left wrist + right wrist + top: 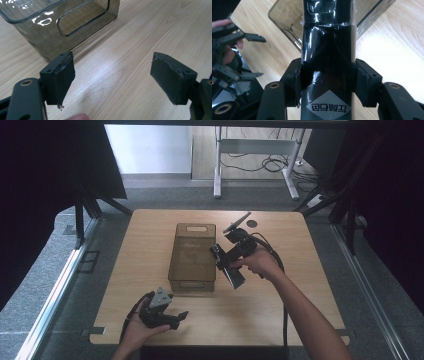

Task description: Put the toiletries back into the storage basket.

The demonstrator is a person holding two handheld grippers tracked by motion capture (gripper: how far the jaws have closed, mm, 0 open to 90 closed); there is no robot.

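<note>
Right gripper (pixel 328 75) clamps glossy black bottle (pixel 328 50) above smoky translucent plastic bin (pixel 192 257) mid-desk, likely unplaced; left gripper (pixel 112 80) spread, empty, near front edge.

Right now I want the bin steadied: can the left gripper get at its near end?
Probably yes: the left gripper stands open, and bare table lies between its fingers and the smoky bin's handle end.

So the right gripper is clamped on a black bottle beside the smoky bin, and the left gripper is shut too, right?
Not quite: the left gripper is open, its jaws wide apart over bare table in the left gripper view. The right gripper is clamped on the black bottle beside the bin.
</note>
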